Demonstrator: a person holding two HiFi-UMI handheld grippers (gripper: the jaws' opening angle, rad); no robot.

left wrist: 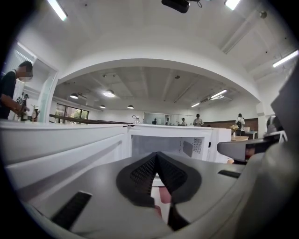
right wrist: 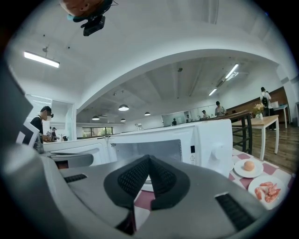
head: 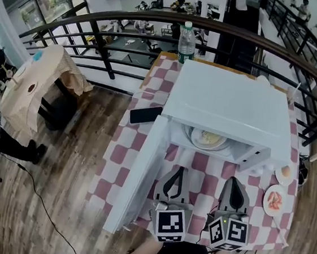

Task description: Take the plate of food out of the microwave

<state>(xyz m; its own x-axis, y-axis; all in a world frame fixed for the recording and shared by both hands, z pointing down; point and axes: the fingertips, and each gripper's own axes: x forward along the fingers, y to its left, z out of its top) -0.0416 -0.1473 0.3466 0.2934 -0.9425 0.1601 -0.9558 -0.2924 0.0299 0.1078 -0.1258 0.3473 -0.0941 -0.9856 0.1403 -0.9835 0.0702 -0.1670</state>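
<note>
Left gripper [head: 180,170], right gripper [head: 233,181]: both closed tip to tip, nothing held. Black ribbed pads [right wrist: 135,175], smooth grey shells. Side by side above the pink-and-white checked tablecloth [head: 151,88]. White boxy microwave [head: 229,109] just ahead, its door [head: 142,173] swung open to the left. Round plate of food [head: 207,139] sits inside the cavity, beyond both tips, untouched. Wood-plank floor [head: 74,171]; curved dark railing [head: 102,23] behind.
</note>
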